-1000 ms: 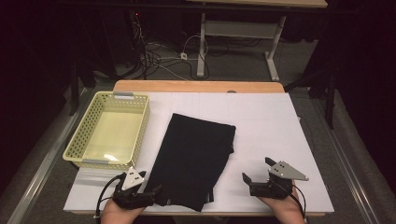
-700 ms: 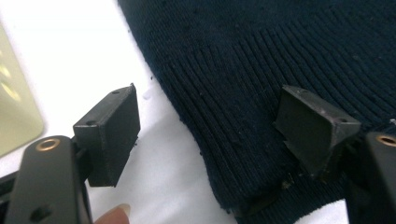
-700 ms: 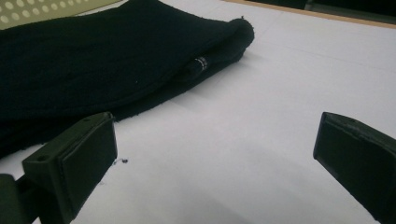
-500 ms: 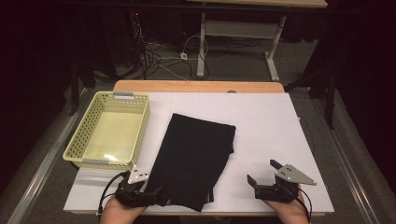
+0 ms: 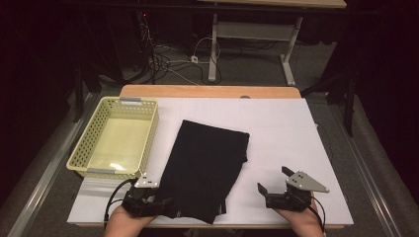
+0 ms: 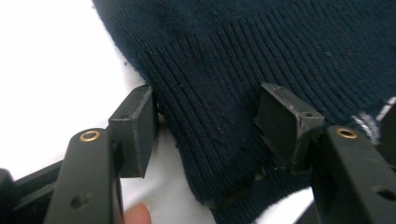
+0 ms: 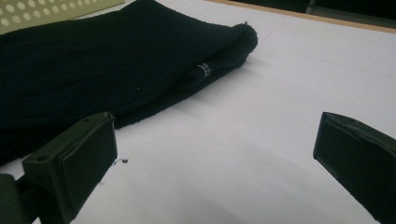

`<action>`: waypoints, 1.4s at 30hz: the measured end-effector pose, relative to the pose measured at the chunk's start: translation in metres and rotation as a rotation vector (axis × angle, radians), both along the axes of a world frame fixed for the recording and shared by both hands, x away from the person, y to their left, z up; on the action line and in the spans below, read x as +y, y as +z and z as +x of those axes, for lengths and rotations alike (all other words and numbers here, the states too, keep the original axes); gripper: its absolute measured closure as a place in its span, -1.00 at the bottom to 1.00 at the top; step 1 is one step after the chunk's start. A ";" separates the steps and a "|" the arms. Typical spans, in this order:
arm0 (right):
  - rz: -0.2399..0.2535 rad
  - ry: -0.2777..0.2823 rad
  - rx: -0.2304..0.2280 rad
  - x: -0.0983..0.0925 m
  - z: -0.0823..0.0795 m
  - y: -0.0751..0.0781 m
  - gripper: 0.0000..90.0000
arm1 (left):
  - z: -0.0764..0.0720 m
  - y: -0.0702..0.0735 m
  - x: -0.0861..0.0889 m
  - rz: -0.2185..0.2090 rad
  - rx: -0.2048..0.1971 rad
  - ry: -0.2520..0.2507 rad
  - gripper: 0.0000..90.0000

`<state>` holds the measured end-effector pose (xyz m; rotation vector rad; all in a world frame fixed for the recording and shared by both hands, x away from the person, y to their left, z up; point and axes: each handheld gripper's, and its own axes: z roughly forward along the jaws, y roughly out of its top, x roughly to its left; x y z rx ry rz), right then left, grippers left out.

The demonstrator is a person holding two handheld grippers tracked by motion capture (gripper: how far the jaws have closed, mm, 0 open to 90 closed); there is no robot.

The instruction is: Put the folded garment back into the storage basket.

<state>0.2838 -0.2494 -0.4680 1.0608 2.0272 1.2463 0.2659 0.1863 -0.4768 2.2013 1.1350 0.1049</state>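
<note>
Squarely across the white-covered table [image 5: 276, 133] lies a folded dark knit garment [image 5: 207, 163], slanting from the middle toward the near edge, with a pale yellow perforated basket [image 5: 81, 158] standing just beside it on the person's left. At the garment's near left corner sits the left gripper [image 5: 165, 203]; the left gripper view shows the ribbed hem [image 6: 210, 135] lying between its jaws, which have just been closing in but stand apart still, neither pad pressing the cloth. Near the garment's right side, on bare table, rests the right gripper [image 5: 271, 183], its jaws spread wide with nothing between them; the right gripper view shows a small white label [image 7: 203, 69] on the garment's folded edge. The step in hand looks to be pinching that hem corner. Done well, the jaws would take every layer of the ribbing deep between the pads before any lift, lest a lower layer slip free and the fold open.
</note>
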 end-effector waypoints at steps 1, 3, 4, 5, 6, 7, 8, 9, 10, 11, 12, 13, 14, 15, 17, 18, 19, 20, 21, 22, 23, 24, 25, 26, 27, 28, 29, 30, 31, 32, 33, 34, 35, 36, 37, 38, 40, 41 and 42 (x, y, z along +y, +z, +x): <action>0.000 0.003 0.000 0.001 0.000 0.000 -1.00 | -0.001 0.000 0.000 -0.002 0.000 -0.004 -0.09; -0.004 0.006 0.001 0.003 0.001 0.000 -1.00 | -0.001 0.000 -0.001 -0.009 0.004 -0.009 -0.03; -0.004 0.006 0.001 0.004 0.002 -0.001 -1.00 | -0.002 -0.001 -0.001 -0.011 0.003 -0.013 0.00; -0.006 0.008 0.000 0.005 0.004 -0.001 -1.00 | -0.002 -0.001 -0.001 -0.014 0.000 -0.015 0.03; -0.008 0.008 0.000 0.006 0.005 -0.001 -1.00 | -0.002 -0.002 -0.002 -0.018 -0.002 -0.017 0.06; -0.007 0.009 0.000 0.007 0.006 -0.001 -1.00 | -0.003 -0.002 -0.002 -0.018 -0.007 -0.026 0.12; -0.007 0.009 0.000 0.008 0.007 -0.001 -1.00 | -0.004 -0.002 -0.003 -0.020 -0.015 -0.030 0.20; -0.008 0.011 -0.002 0.010 0.008 0.000 -1.00 | -0.004 -0.003 -0.004 -0.018 -0.024 -0.038 0.27; -0.006 0.011 -0.002 0.012 0.008 0.000 -1.00 | -0.005 -0.003 -0.004 -0.017 -0.037 -0.045 0.34; -0.007 0.015 -0.004 0.014 0.009 0.001 -0.99 | -0.007 -0.004 -0.005 -0.007 -0.065 -0.052 0.44; -0.007 0.020 -0.003 0.016 0.009 0.001 -0.99 | -0.009 -0.005 -0.007 0.001 -0.090 -0.055 0.53; -0.007 0.023 -0.003 0.018 0.009 0.002 -0.98 | -0.010 -0.004 -0.007 0.014 -0.102 -0.062 0.57; -0.007 0.022 -0.003 0.021 0.010 0.003 -0.96 | -0.011 -0.004 -0.009 0.027 -0.115 -0.064 0.60; -0.001 0.023 0.001 0.023 0.011 0.003 -0.94 | -0.012 -0.004 -0.010 0.036 -0.128 -0.066 0.62; 0.001 0.021 0.005 0.029 0.016 0.005 -0.83 | -0.013 -0.005 -0.011 0.040 -0.139 -0.063 0.64; -0.006 0.018 0.007 0.031 0.021 0.006 -0.77 | -0.013 -0.005 -0.010 0.037 -0.139 -0.063 0.64; -0.011 0.018 0.012 0.033 0.027 0.006 -0.71 | -0.013 -0.005 -0.010 0.030 -0.137 -0.060 0.64; -0.016 0.013 0.028 0.036 0.035 0.007 -0.65 | -0.013 -0.005 -0.009 0.027 -0.135 -0.058 0.64; -0.019 0.004 0.044 0.038 0.045 0.008 -0.63 | -0.013 -0.006 -0.009 0.025 -0.136 -0.057 0.63; -0.018 -0.002 0.063 0.041 0.055 0.008 -0.59 | -0.013 -0.006 -0.009 0.022 -0.135 -0.055 0.63; -0.019 -0.002 0.080 0.044 0.065 0.009 -0.57 | -0.013 -0.006 -0.009 0.021 -0.136 -0.056 0.63; -0.030 -0.006 0.087 0.048 0.076 0.009 -0.55 | -0.013 -0.006 -0.008 0.018 -0.134 -0.057 0.63; -0.042 -0.017 0.092 0.052 0.087 0.009 -0.54 | -0.012 -0.006 -0.008 0.013 -0.133 -0.059 0.63; -0.046 -0.029 0.101 0.055 0.097 0.008 -0.51 | -0.012 -0.007 -0.007 0.009 -0.133 -0.061 0.63; -0.040 -0.041 0.117 0.058 0.108 0.007 -0.51 | -0.012 -0.007 -0.007 0.004 -0.132 -0.063 0.63; -0.035 -0.052 0.131 0.060 0.118 0.006 -0.50 | -0.012 -0.007 -0.006 0.000 -0.132 -0.062 0.63; -0.044 -0.064 0.146 0.062 0.127 0.004 -0.50 | -0.012 -0.007 -0.006 -0.003 -0.133 -0.062 0.63; -0.059 -0.078 0.162 0.063 0.136 0.002 -0.50 | -0.012 -0.008 -0.006 -0.005 -0.133 -0.062 0.63; -0.072 -0.095 0.168 0.064 0.144 0.000 -0.50 | -0.012 -0.008 -0.005 -0.006 -0.134 -0.061 0.63; -0.074 -0.111 0.178 0.063 0.152 -0.001 -0.49 | -0.012 -0.008 -0.005 -0.007 -0.134 -0.061 0.63; -0.066 -0.124 0.192 0.062 0.159 -0.002 -0.49 | -0.012 -0.008 -0.005 -0.007 -0.135 -0.060 0.63; -0.062 -0.134 0.215 0.061 0.165 -0.004 -0.49 | -0.013 -0.008 -0.005 -0.008 -0.137 -0.060 0.63; -0.060 -0.137 0.238 0.060 0.171 -0.005 -0.51 | -0.013 -0.008 -0.005 -0.009 -0.137 -0.059 0.63; -0.060 -0.128 0.263 0.061 0.176 -0.006 -0.52 | -0.013 -0.008 -0.005 -0.009 -0.137 -0.059 0.63; -0.070 -0.121 0.291 0.062 0.179 -0.008 -0.53 | -0.013 -0.008 -0.005 -0.009 -0.137 -0.059 0.63; -0.081 -0.104 0.314 0.064 0.182 -0.009 -0.51 | -0.013 -0.008 -0.005 -0.008 -0.137 -0.059 0.63; -0.083 -0.067 0.331 0.069 0.183 -0.011 -0.51 | -0.013 -0.008 -0.005 -0.008 -0.138 -0.059 0.63; -0.087 -0.050 0.335 0.071 0.182 -0.010 -0.48 | -0.013 -0.008 -0.005 -0.007 -0.138 -0.059 0.63; -0.087 -0.028 0.339 0.074 0.181 -0.010 -0.38 | -0.013 -0.008 -0.006 -0.006 -0.138 -0.059 0.63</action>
